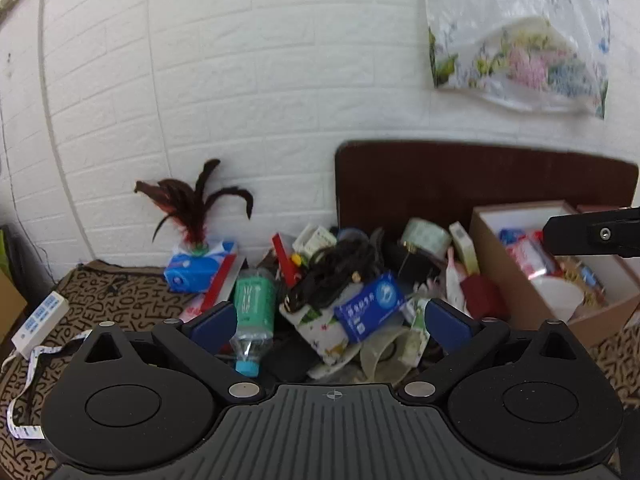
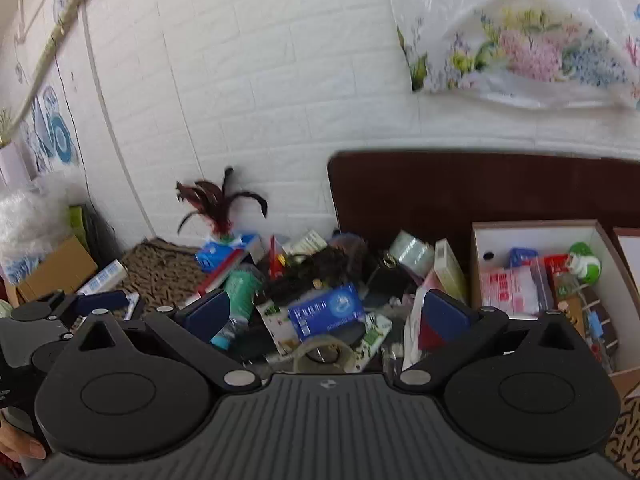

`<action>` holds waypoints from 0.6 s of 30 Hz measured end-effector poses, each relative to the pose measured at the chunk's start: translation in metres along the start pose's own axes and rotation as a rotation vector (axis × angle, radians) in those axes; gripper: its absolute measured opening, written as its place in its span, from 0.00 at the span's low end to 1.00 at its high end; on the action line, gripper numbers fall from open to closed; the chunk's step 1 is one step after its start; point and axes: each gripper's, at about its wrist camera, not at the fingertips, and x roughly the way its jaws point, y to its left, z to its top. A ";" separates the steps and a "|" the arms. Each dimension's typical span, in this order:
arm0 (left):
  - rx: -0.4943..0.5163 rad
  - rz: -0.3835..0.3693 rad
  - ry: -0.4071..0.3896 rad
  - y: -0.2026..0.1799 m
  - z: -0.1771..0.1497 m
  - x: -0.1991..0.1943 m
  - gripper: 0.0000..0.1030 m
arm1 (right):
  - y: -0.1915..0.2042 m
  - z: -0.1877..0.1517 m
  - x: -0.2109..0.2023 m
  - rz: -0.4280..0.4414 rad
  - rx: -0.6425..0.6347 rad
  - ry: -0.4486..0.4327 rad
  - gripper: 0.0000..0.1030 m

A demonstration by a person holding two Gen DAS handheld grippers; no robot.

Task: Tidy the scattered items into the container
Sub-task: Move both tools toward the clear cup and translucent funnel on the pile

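A pile of scattered items lies on the patterned cloth (image 1: pixel 108 300): a green-labelled bottle (image 1: pixel 254 304), a blue box (image 1: pixel 370 306), a black cord tangle (image 1: pixel 340 272), a clear tape roll (image 1: pixel 384 356) and a blue tissue pack (image 1: pixel 196 272) with a feather shuttlecock (image 1: pixel 192 208) on it. My left gripper (image 1: pixel 330 324) hangs open above the pile, holding nothing. The cardboard box (image 2: pixel 532 225) at the right holds several packets. My right gripper (image 2: pixel 326 314) is open over the blue box (image 2: pixel 326 310) and empty, left of the container.
A brown board (image 1: pixel 480 180) leans on the white brick wall behind the box. A floral plastic bag (image 1: pixel 520 40) hangs above it. A white power strip (image 1: pixel 40 322) and a measuring tape (image 1: pixel 28 380) lie at the left. Another carton (image 2: pixel 56 268) stands far left.
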 end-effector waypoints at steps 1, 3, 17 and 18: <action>0.020 0.005 0.021 -0.003 -0.010 0.009 1.00 | -0.001 -0.011 0.010 -0.004 -0.001 0.023 1.00; 0.056 0.017 0.058 -0.007 -0.029 0.026 1.00 | -0.004 -0.029 0.031 0.000 0.017 0.078 1.00; -0.028 0.039 0.189 0.020 -0.083 0.094 1.00 | -0.006 -0.097 0.108 -0.062 -0.160 0.096 1.00; -0.031 0.039 0.195 0.021 -0.086 0.098 1.00 | -0.005 -0.101 0.113 -0.072 -0.185 0.100 1.00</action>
